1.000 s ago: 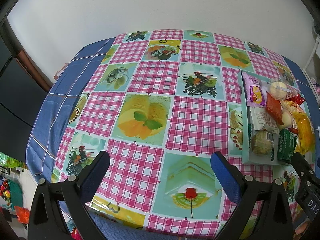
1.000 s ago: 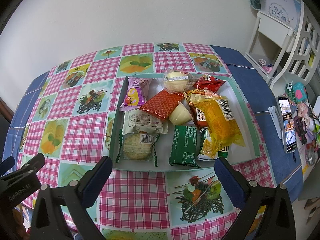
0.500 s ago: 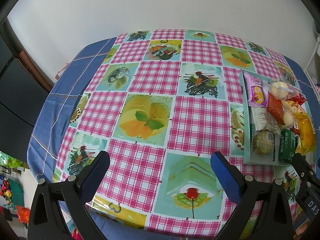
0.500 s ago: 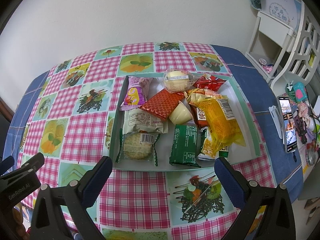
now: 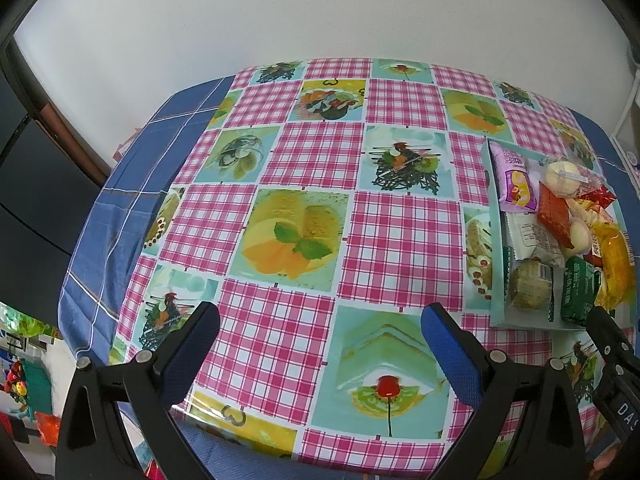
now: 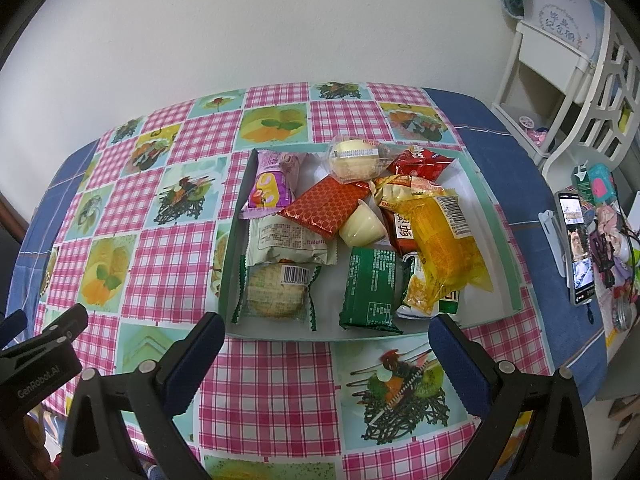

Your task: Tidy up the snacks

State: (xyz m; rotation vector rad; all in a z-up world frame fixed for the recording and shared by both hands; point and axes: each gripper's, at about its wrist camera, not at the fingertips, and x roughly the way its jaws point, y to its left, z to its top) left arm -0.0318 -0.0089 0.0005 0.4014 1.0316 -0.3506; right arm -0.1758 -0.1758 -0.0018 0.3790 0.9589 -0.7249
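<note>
Little moved; left gripper (image 5: pixel 320 344) & right gripper (image 6: pixel 326 354) both apart, empty, near snack tray (image 6: pixel 236 240).

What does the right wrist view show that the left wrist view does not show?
Only the right wrist view shows the white shelf, the phone on the blue cloth and the tray's right wall. Only the left wrist view shows the table's left blue edge and the dark furniture beside it. Both show the snack tray, the green packet, the purple packet, and open, empty tongs: left, right.
</note>
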